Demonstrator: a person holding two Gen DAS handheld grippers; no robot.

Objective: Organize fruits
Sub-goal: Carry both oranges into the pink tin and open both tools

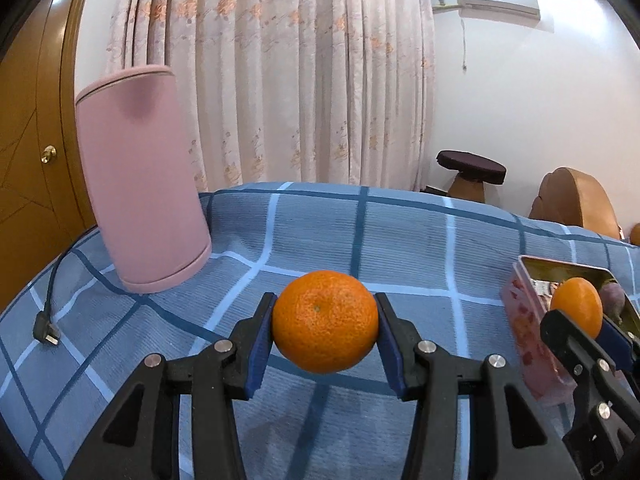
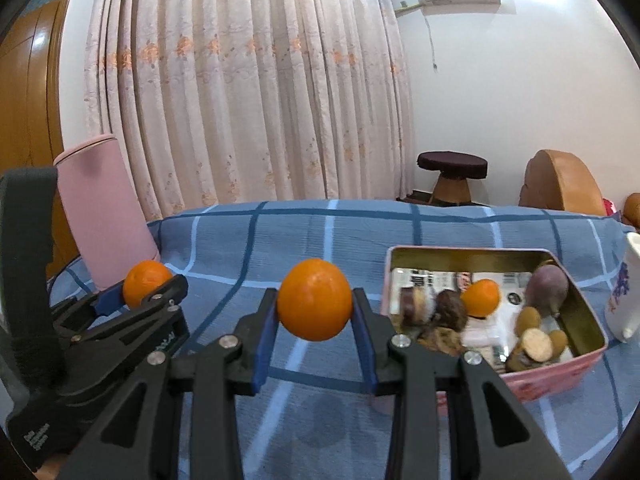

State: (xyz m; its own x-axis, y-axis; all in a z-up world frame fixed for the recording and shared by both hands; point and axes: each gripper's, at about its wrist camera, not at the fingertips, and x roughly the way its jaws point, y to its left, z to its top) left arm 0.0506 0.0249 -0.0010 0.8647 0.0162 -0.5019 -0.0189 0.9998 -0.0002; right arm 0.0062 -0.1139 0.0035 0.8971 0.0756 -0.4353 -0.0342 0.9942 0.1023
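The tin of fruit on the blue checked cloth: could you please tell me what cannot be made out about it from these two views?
- Left wrist view: the tin is cut by the right edge, and the right claw with its orange hides most of the inside.
- Right wrist view: the brown pieces inside are blurred; what they are cannot be told.
- Right wrist view: the printed labels on the tin floor are unreadable.

Your left gripper (image 1: 325, 322) points slightly downward, its fingers (image 1: 262, 344) clamped on an orange (image 1: 325, 320). Your right gripper (image 2: 314, 302), just beside it, grips a smaller orange (image 2: 314, 300) likewise.
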